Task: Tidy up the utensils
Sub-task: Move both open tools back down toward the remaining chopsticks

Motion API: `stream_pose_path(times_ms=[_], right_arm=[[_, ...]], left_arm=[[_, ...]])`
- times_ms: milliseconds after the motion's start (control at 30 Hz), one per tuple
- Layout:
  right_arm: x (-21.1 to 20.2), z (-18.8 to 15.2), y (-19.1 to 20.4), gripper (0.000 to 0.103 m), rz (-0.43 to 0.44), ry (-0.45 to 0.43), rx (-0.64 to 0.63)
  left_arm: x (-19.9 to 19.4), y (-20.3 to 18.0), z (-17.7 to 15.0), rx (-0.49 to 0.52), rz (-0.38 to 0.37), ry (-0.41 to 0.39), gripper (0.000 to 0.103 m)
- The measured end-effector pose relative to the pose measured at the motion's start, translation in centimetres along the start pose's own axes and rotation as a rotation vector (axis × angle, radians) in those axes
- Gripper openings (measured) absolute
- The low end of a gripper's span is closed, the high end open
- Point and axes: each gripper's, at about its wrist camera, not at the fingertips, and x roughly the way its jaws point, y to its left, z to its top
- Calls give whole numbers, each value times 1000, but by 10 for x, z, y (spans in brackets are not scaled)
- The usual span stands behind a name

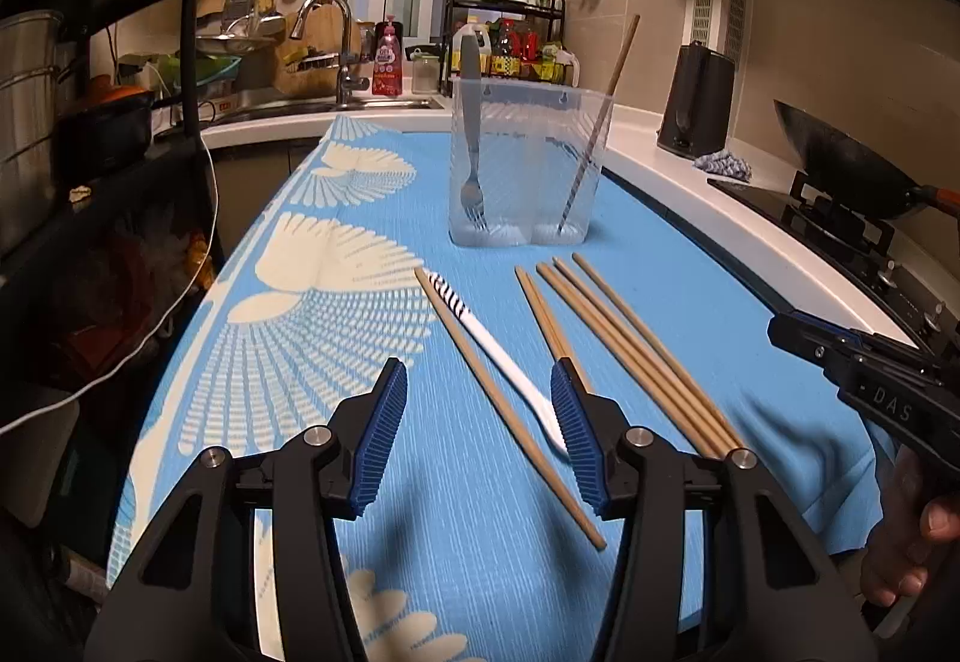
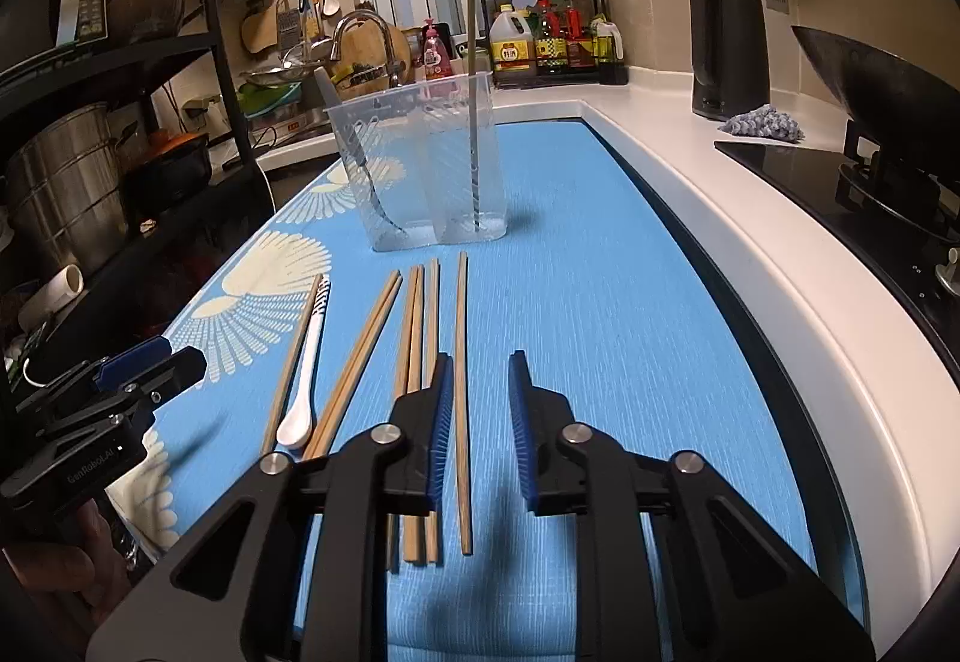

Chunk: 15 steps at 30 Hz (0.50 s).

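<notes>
Chopsticks (image 2: 420,392) lie loose on my blue cloth (image 2: 600,332), on the near side of the clear holder (image 2: 432,164), with a white spoon (image 1: 504,356) beside them. That holder already has a fork (image 1: 471,122) and one chopstick (image 1: 591,128) standing in it. My left gripper (image 1: 480,425) is spread over the spoon and a chopstick, gripping nothing. My right gripper (image 2: 480,422) stands narrowly apart around one chopstick (image 2: 461,398), pads not touching.
</notes>
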Motion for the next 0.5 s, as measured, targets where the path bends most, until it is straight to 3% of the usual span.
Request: stream_pose_path(times_ms=[333, 500], right_arm=[[7, -10, -6, 12, 3, 40, 27], [16, -20, -6, 12, 19, 83, 27]], left_arm=[[-1, -3, -27, -5, -4, 21, 34], [7, -3, -34, -26, -13, 45, 33]])
